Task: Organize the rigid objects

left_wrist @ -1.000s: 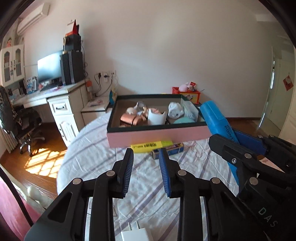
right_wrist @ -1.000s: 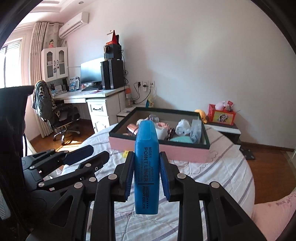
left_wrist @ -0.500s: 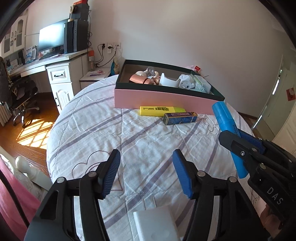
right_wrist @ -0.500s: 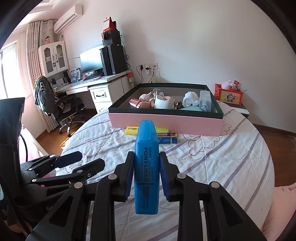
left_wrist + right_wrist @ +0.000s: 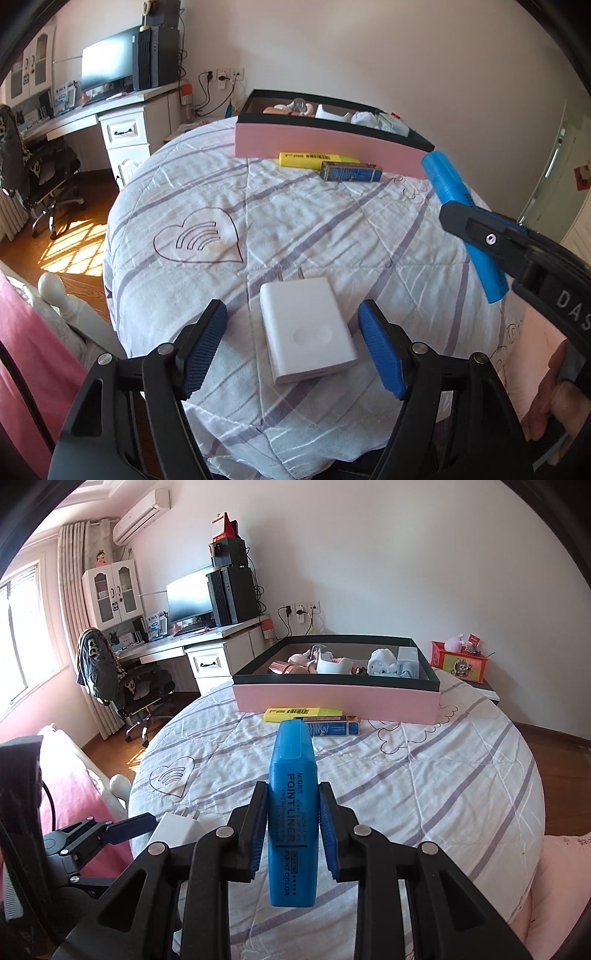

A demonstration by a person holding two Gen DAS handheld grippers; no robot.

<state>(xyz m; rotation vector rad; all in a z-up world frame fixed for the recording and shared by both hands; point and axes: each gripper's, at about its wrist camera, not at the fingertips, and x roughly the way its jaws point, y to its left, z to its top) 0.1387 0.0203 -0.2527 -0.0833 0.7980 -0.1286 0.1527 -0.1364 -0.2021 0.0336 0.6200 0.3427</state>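
My right gripper [image 5: 291, 830] is shut on a blue highlighter [image 5: 293, 812] and holds it above the round table; the highlighter also shows in the left wrist view [image 5: 461, 221]. My left gripper [image 5: 291, 343] is open, its fingers on either side of a white plug charger [image 5: 306, 328] lying on the tablecloth; the charger also shows in the right wrist view [image 5: 177, 829]. A pink box [image 5: 332, 699] holding several small items stands at the far side. A yellow highlighter [image 5: 314, 159] and a blue box [image 5: 349, 172] lie in front of it.
The round table [image 5: 332, 229] has a white striped cloth with a heart pattern. A desk with a monitor [image 5: 190, 596] and an office chair [image 5: 122, 679] stand at the left. A pink cushion [image 5: 29, 350] lies below the table's left edge.
My left gripper has opened wide and dropped toward the table, bringing the white charger between its fingers. My right gripper has kept hold of the blue highlighter and tilted down.
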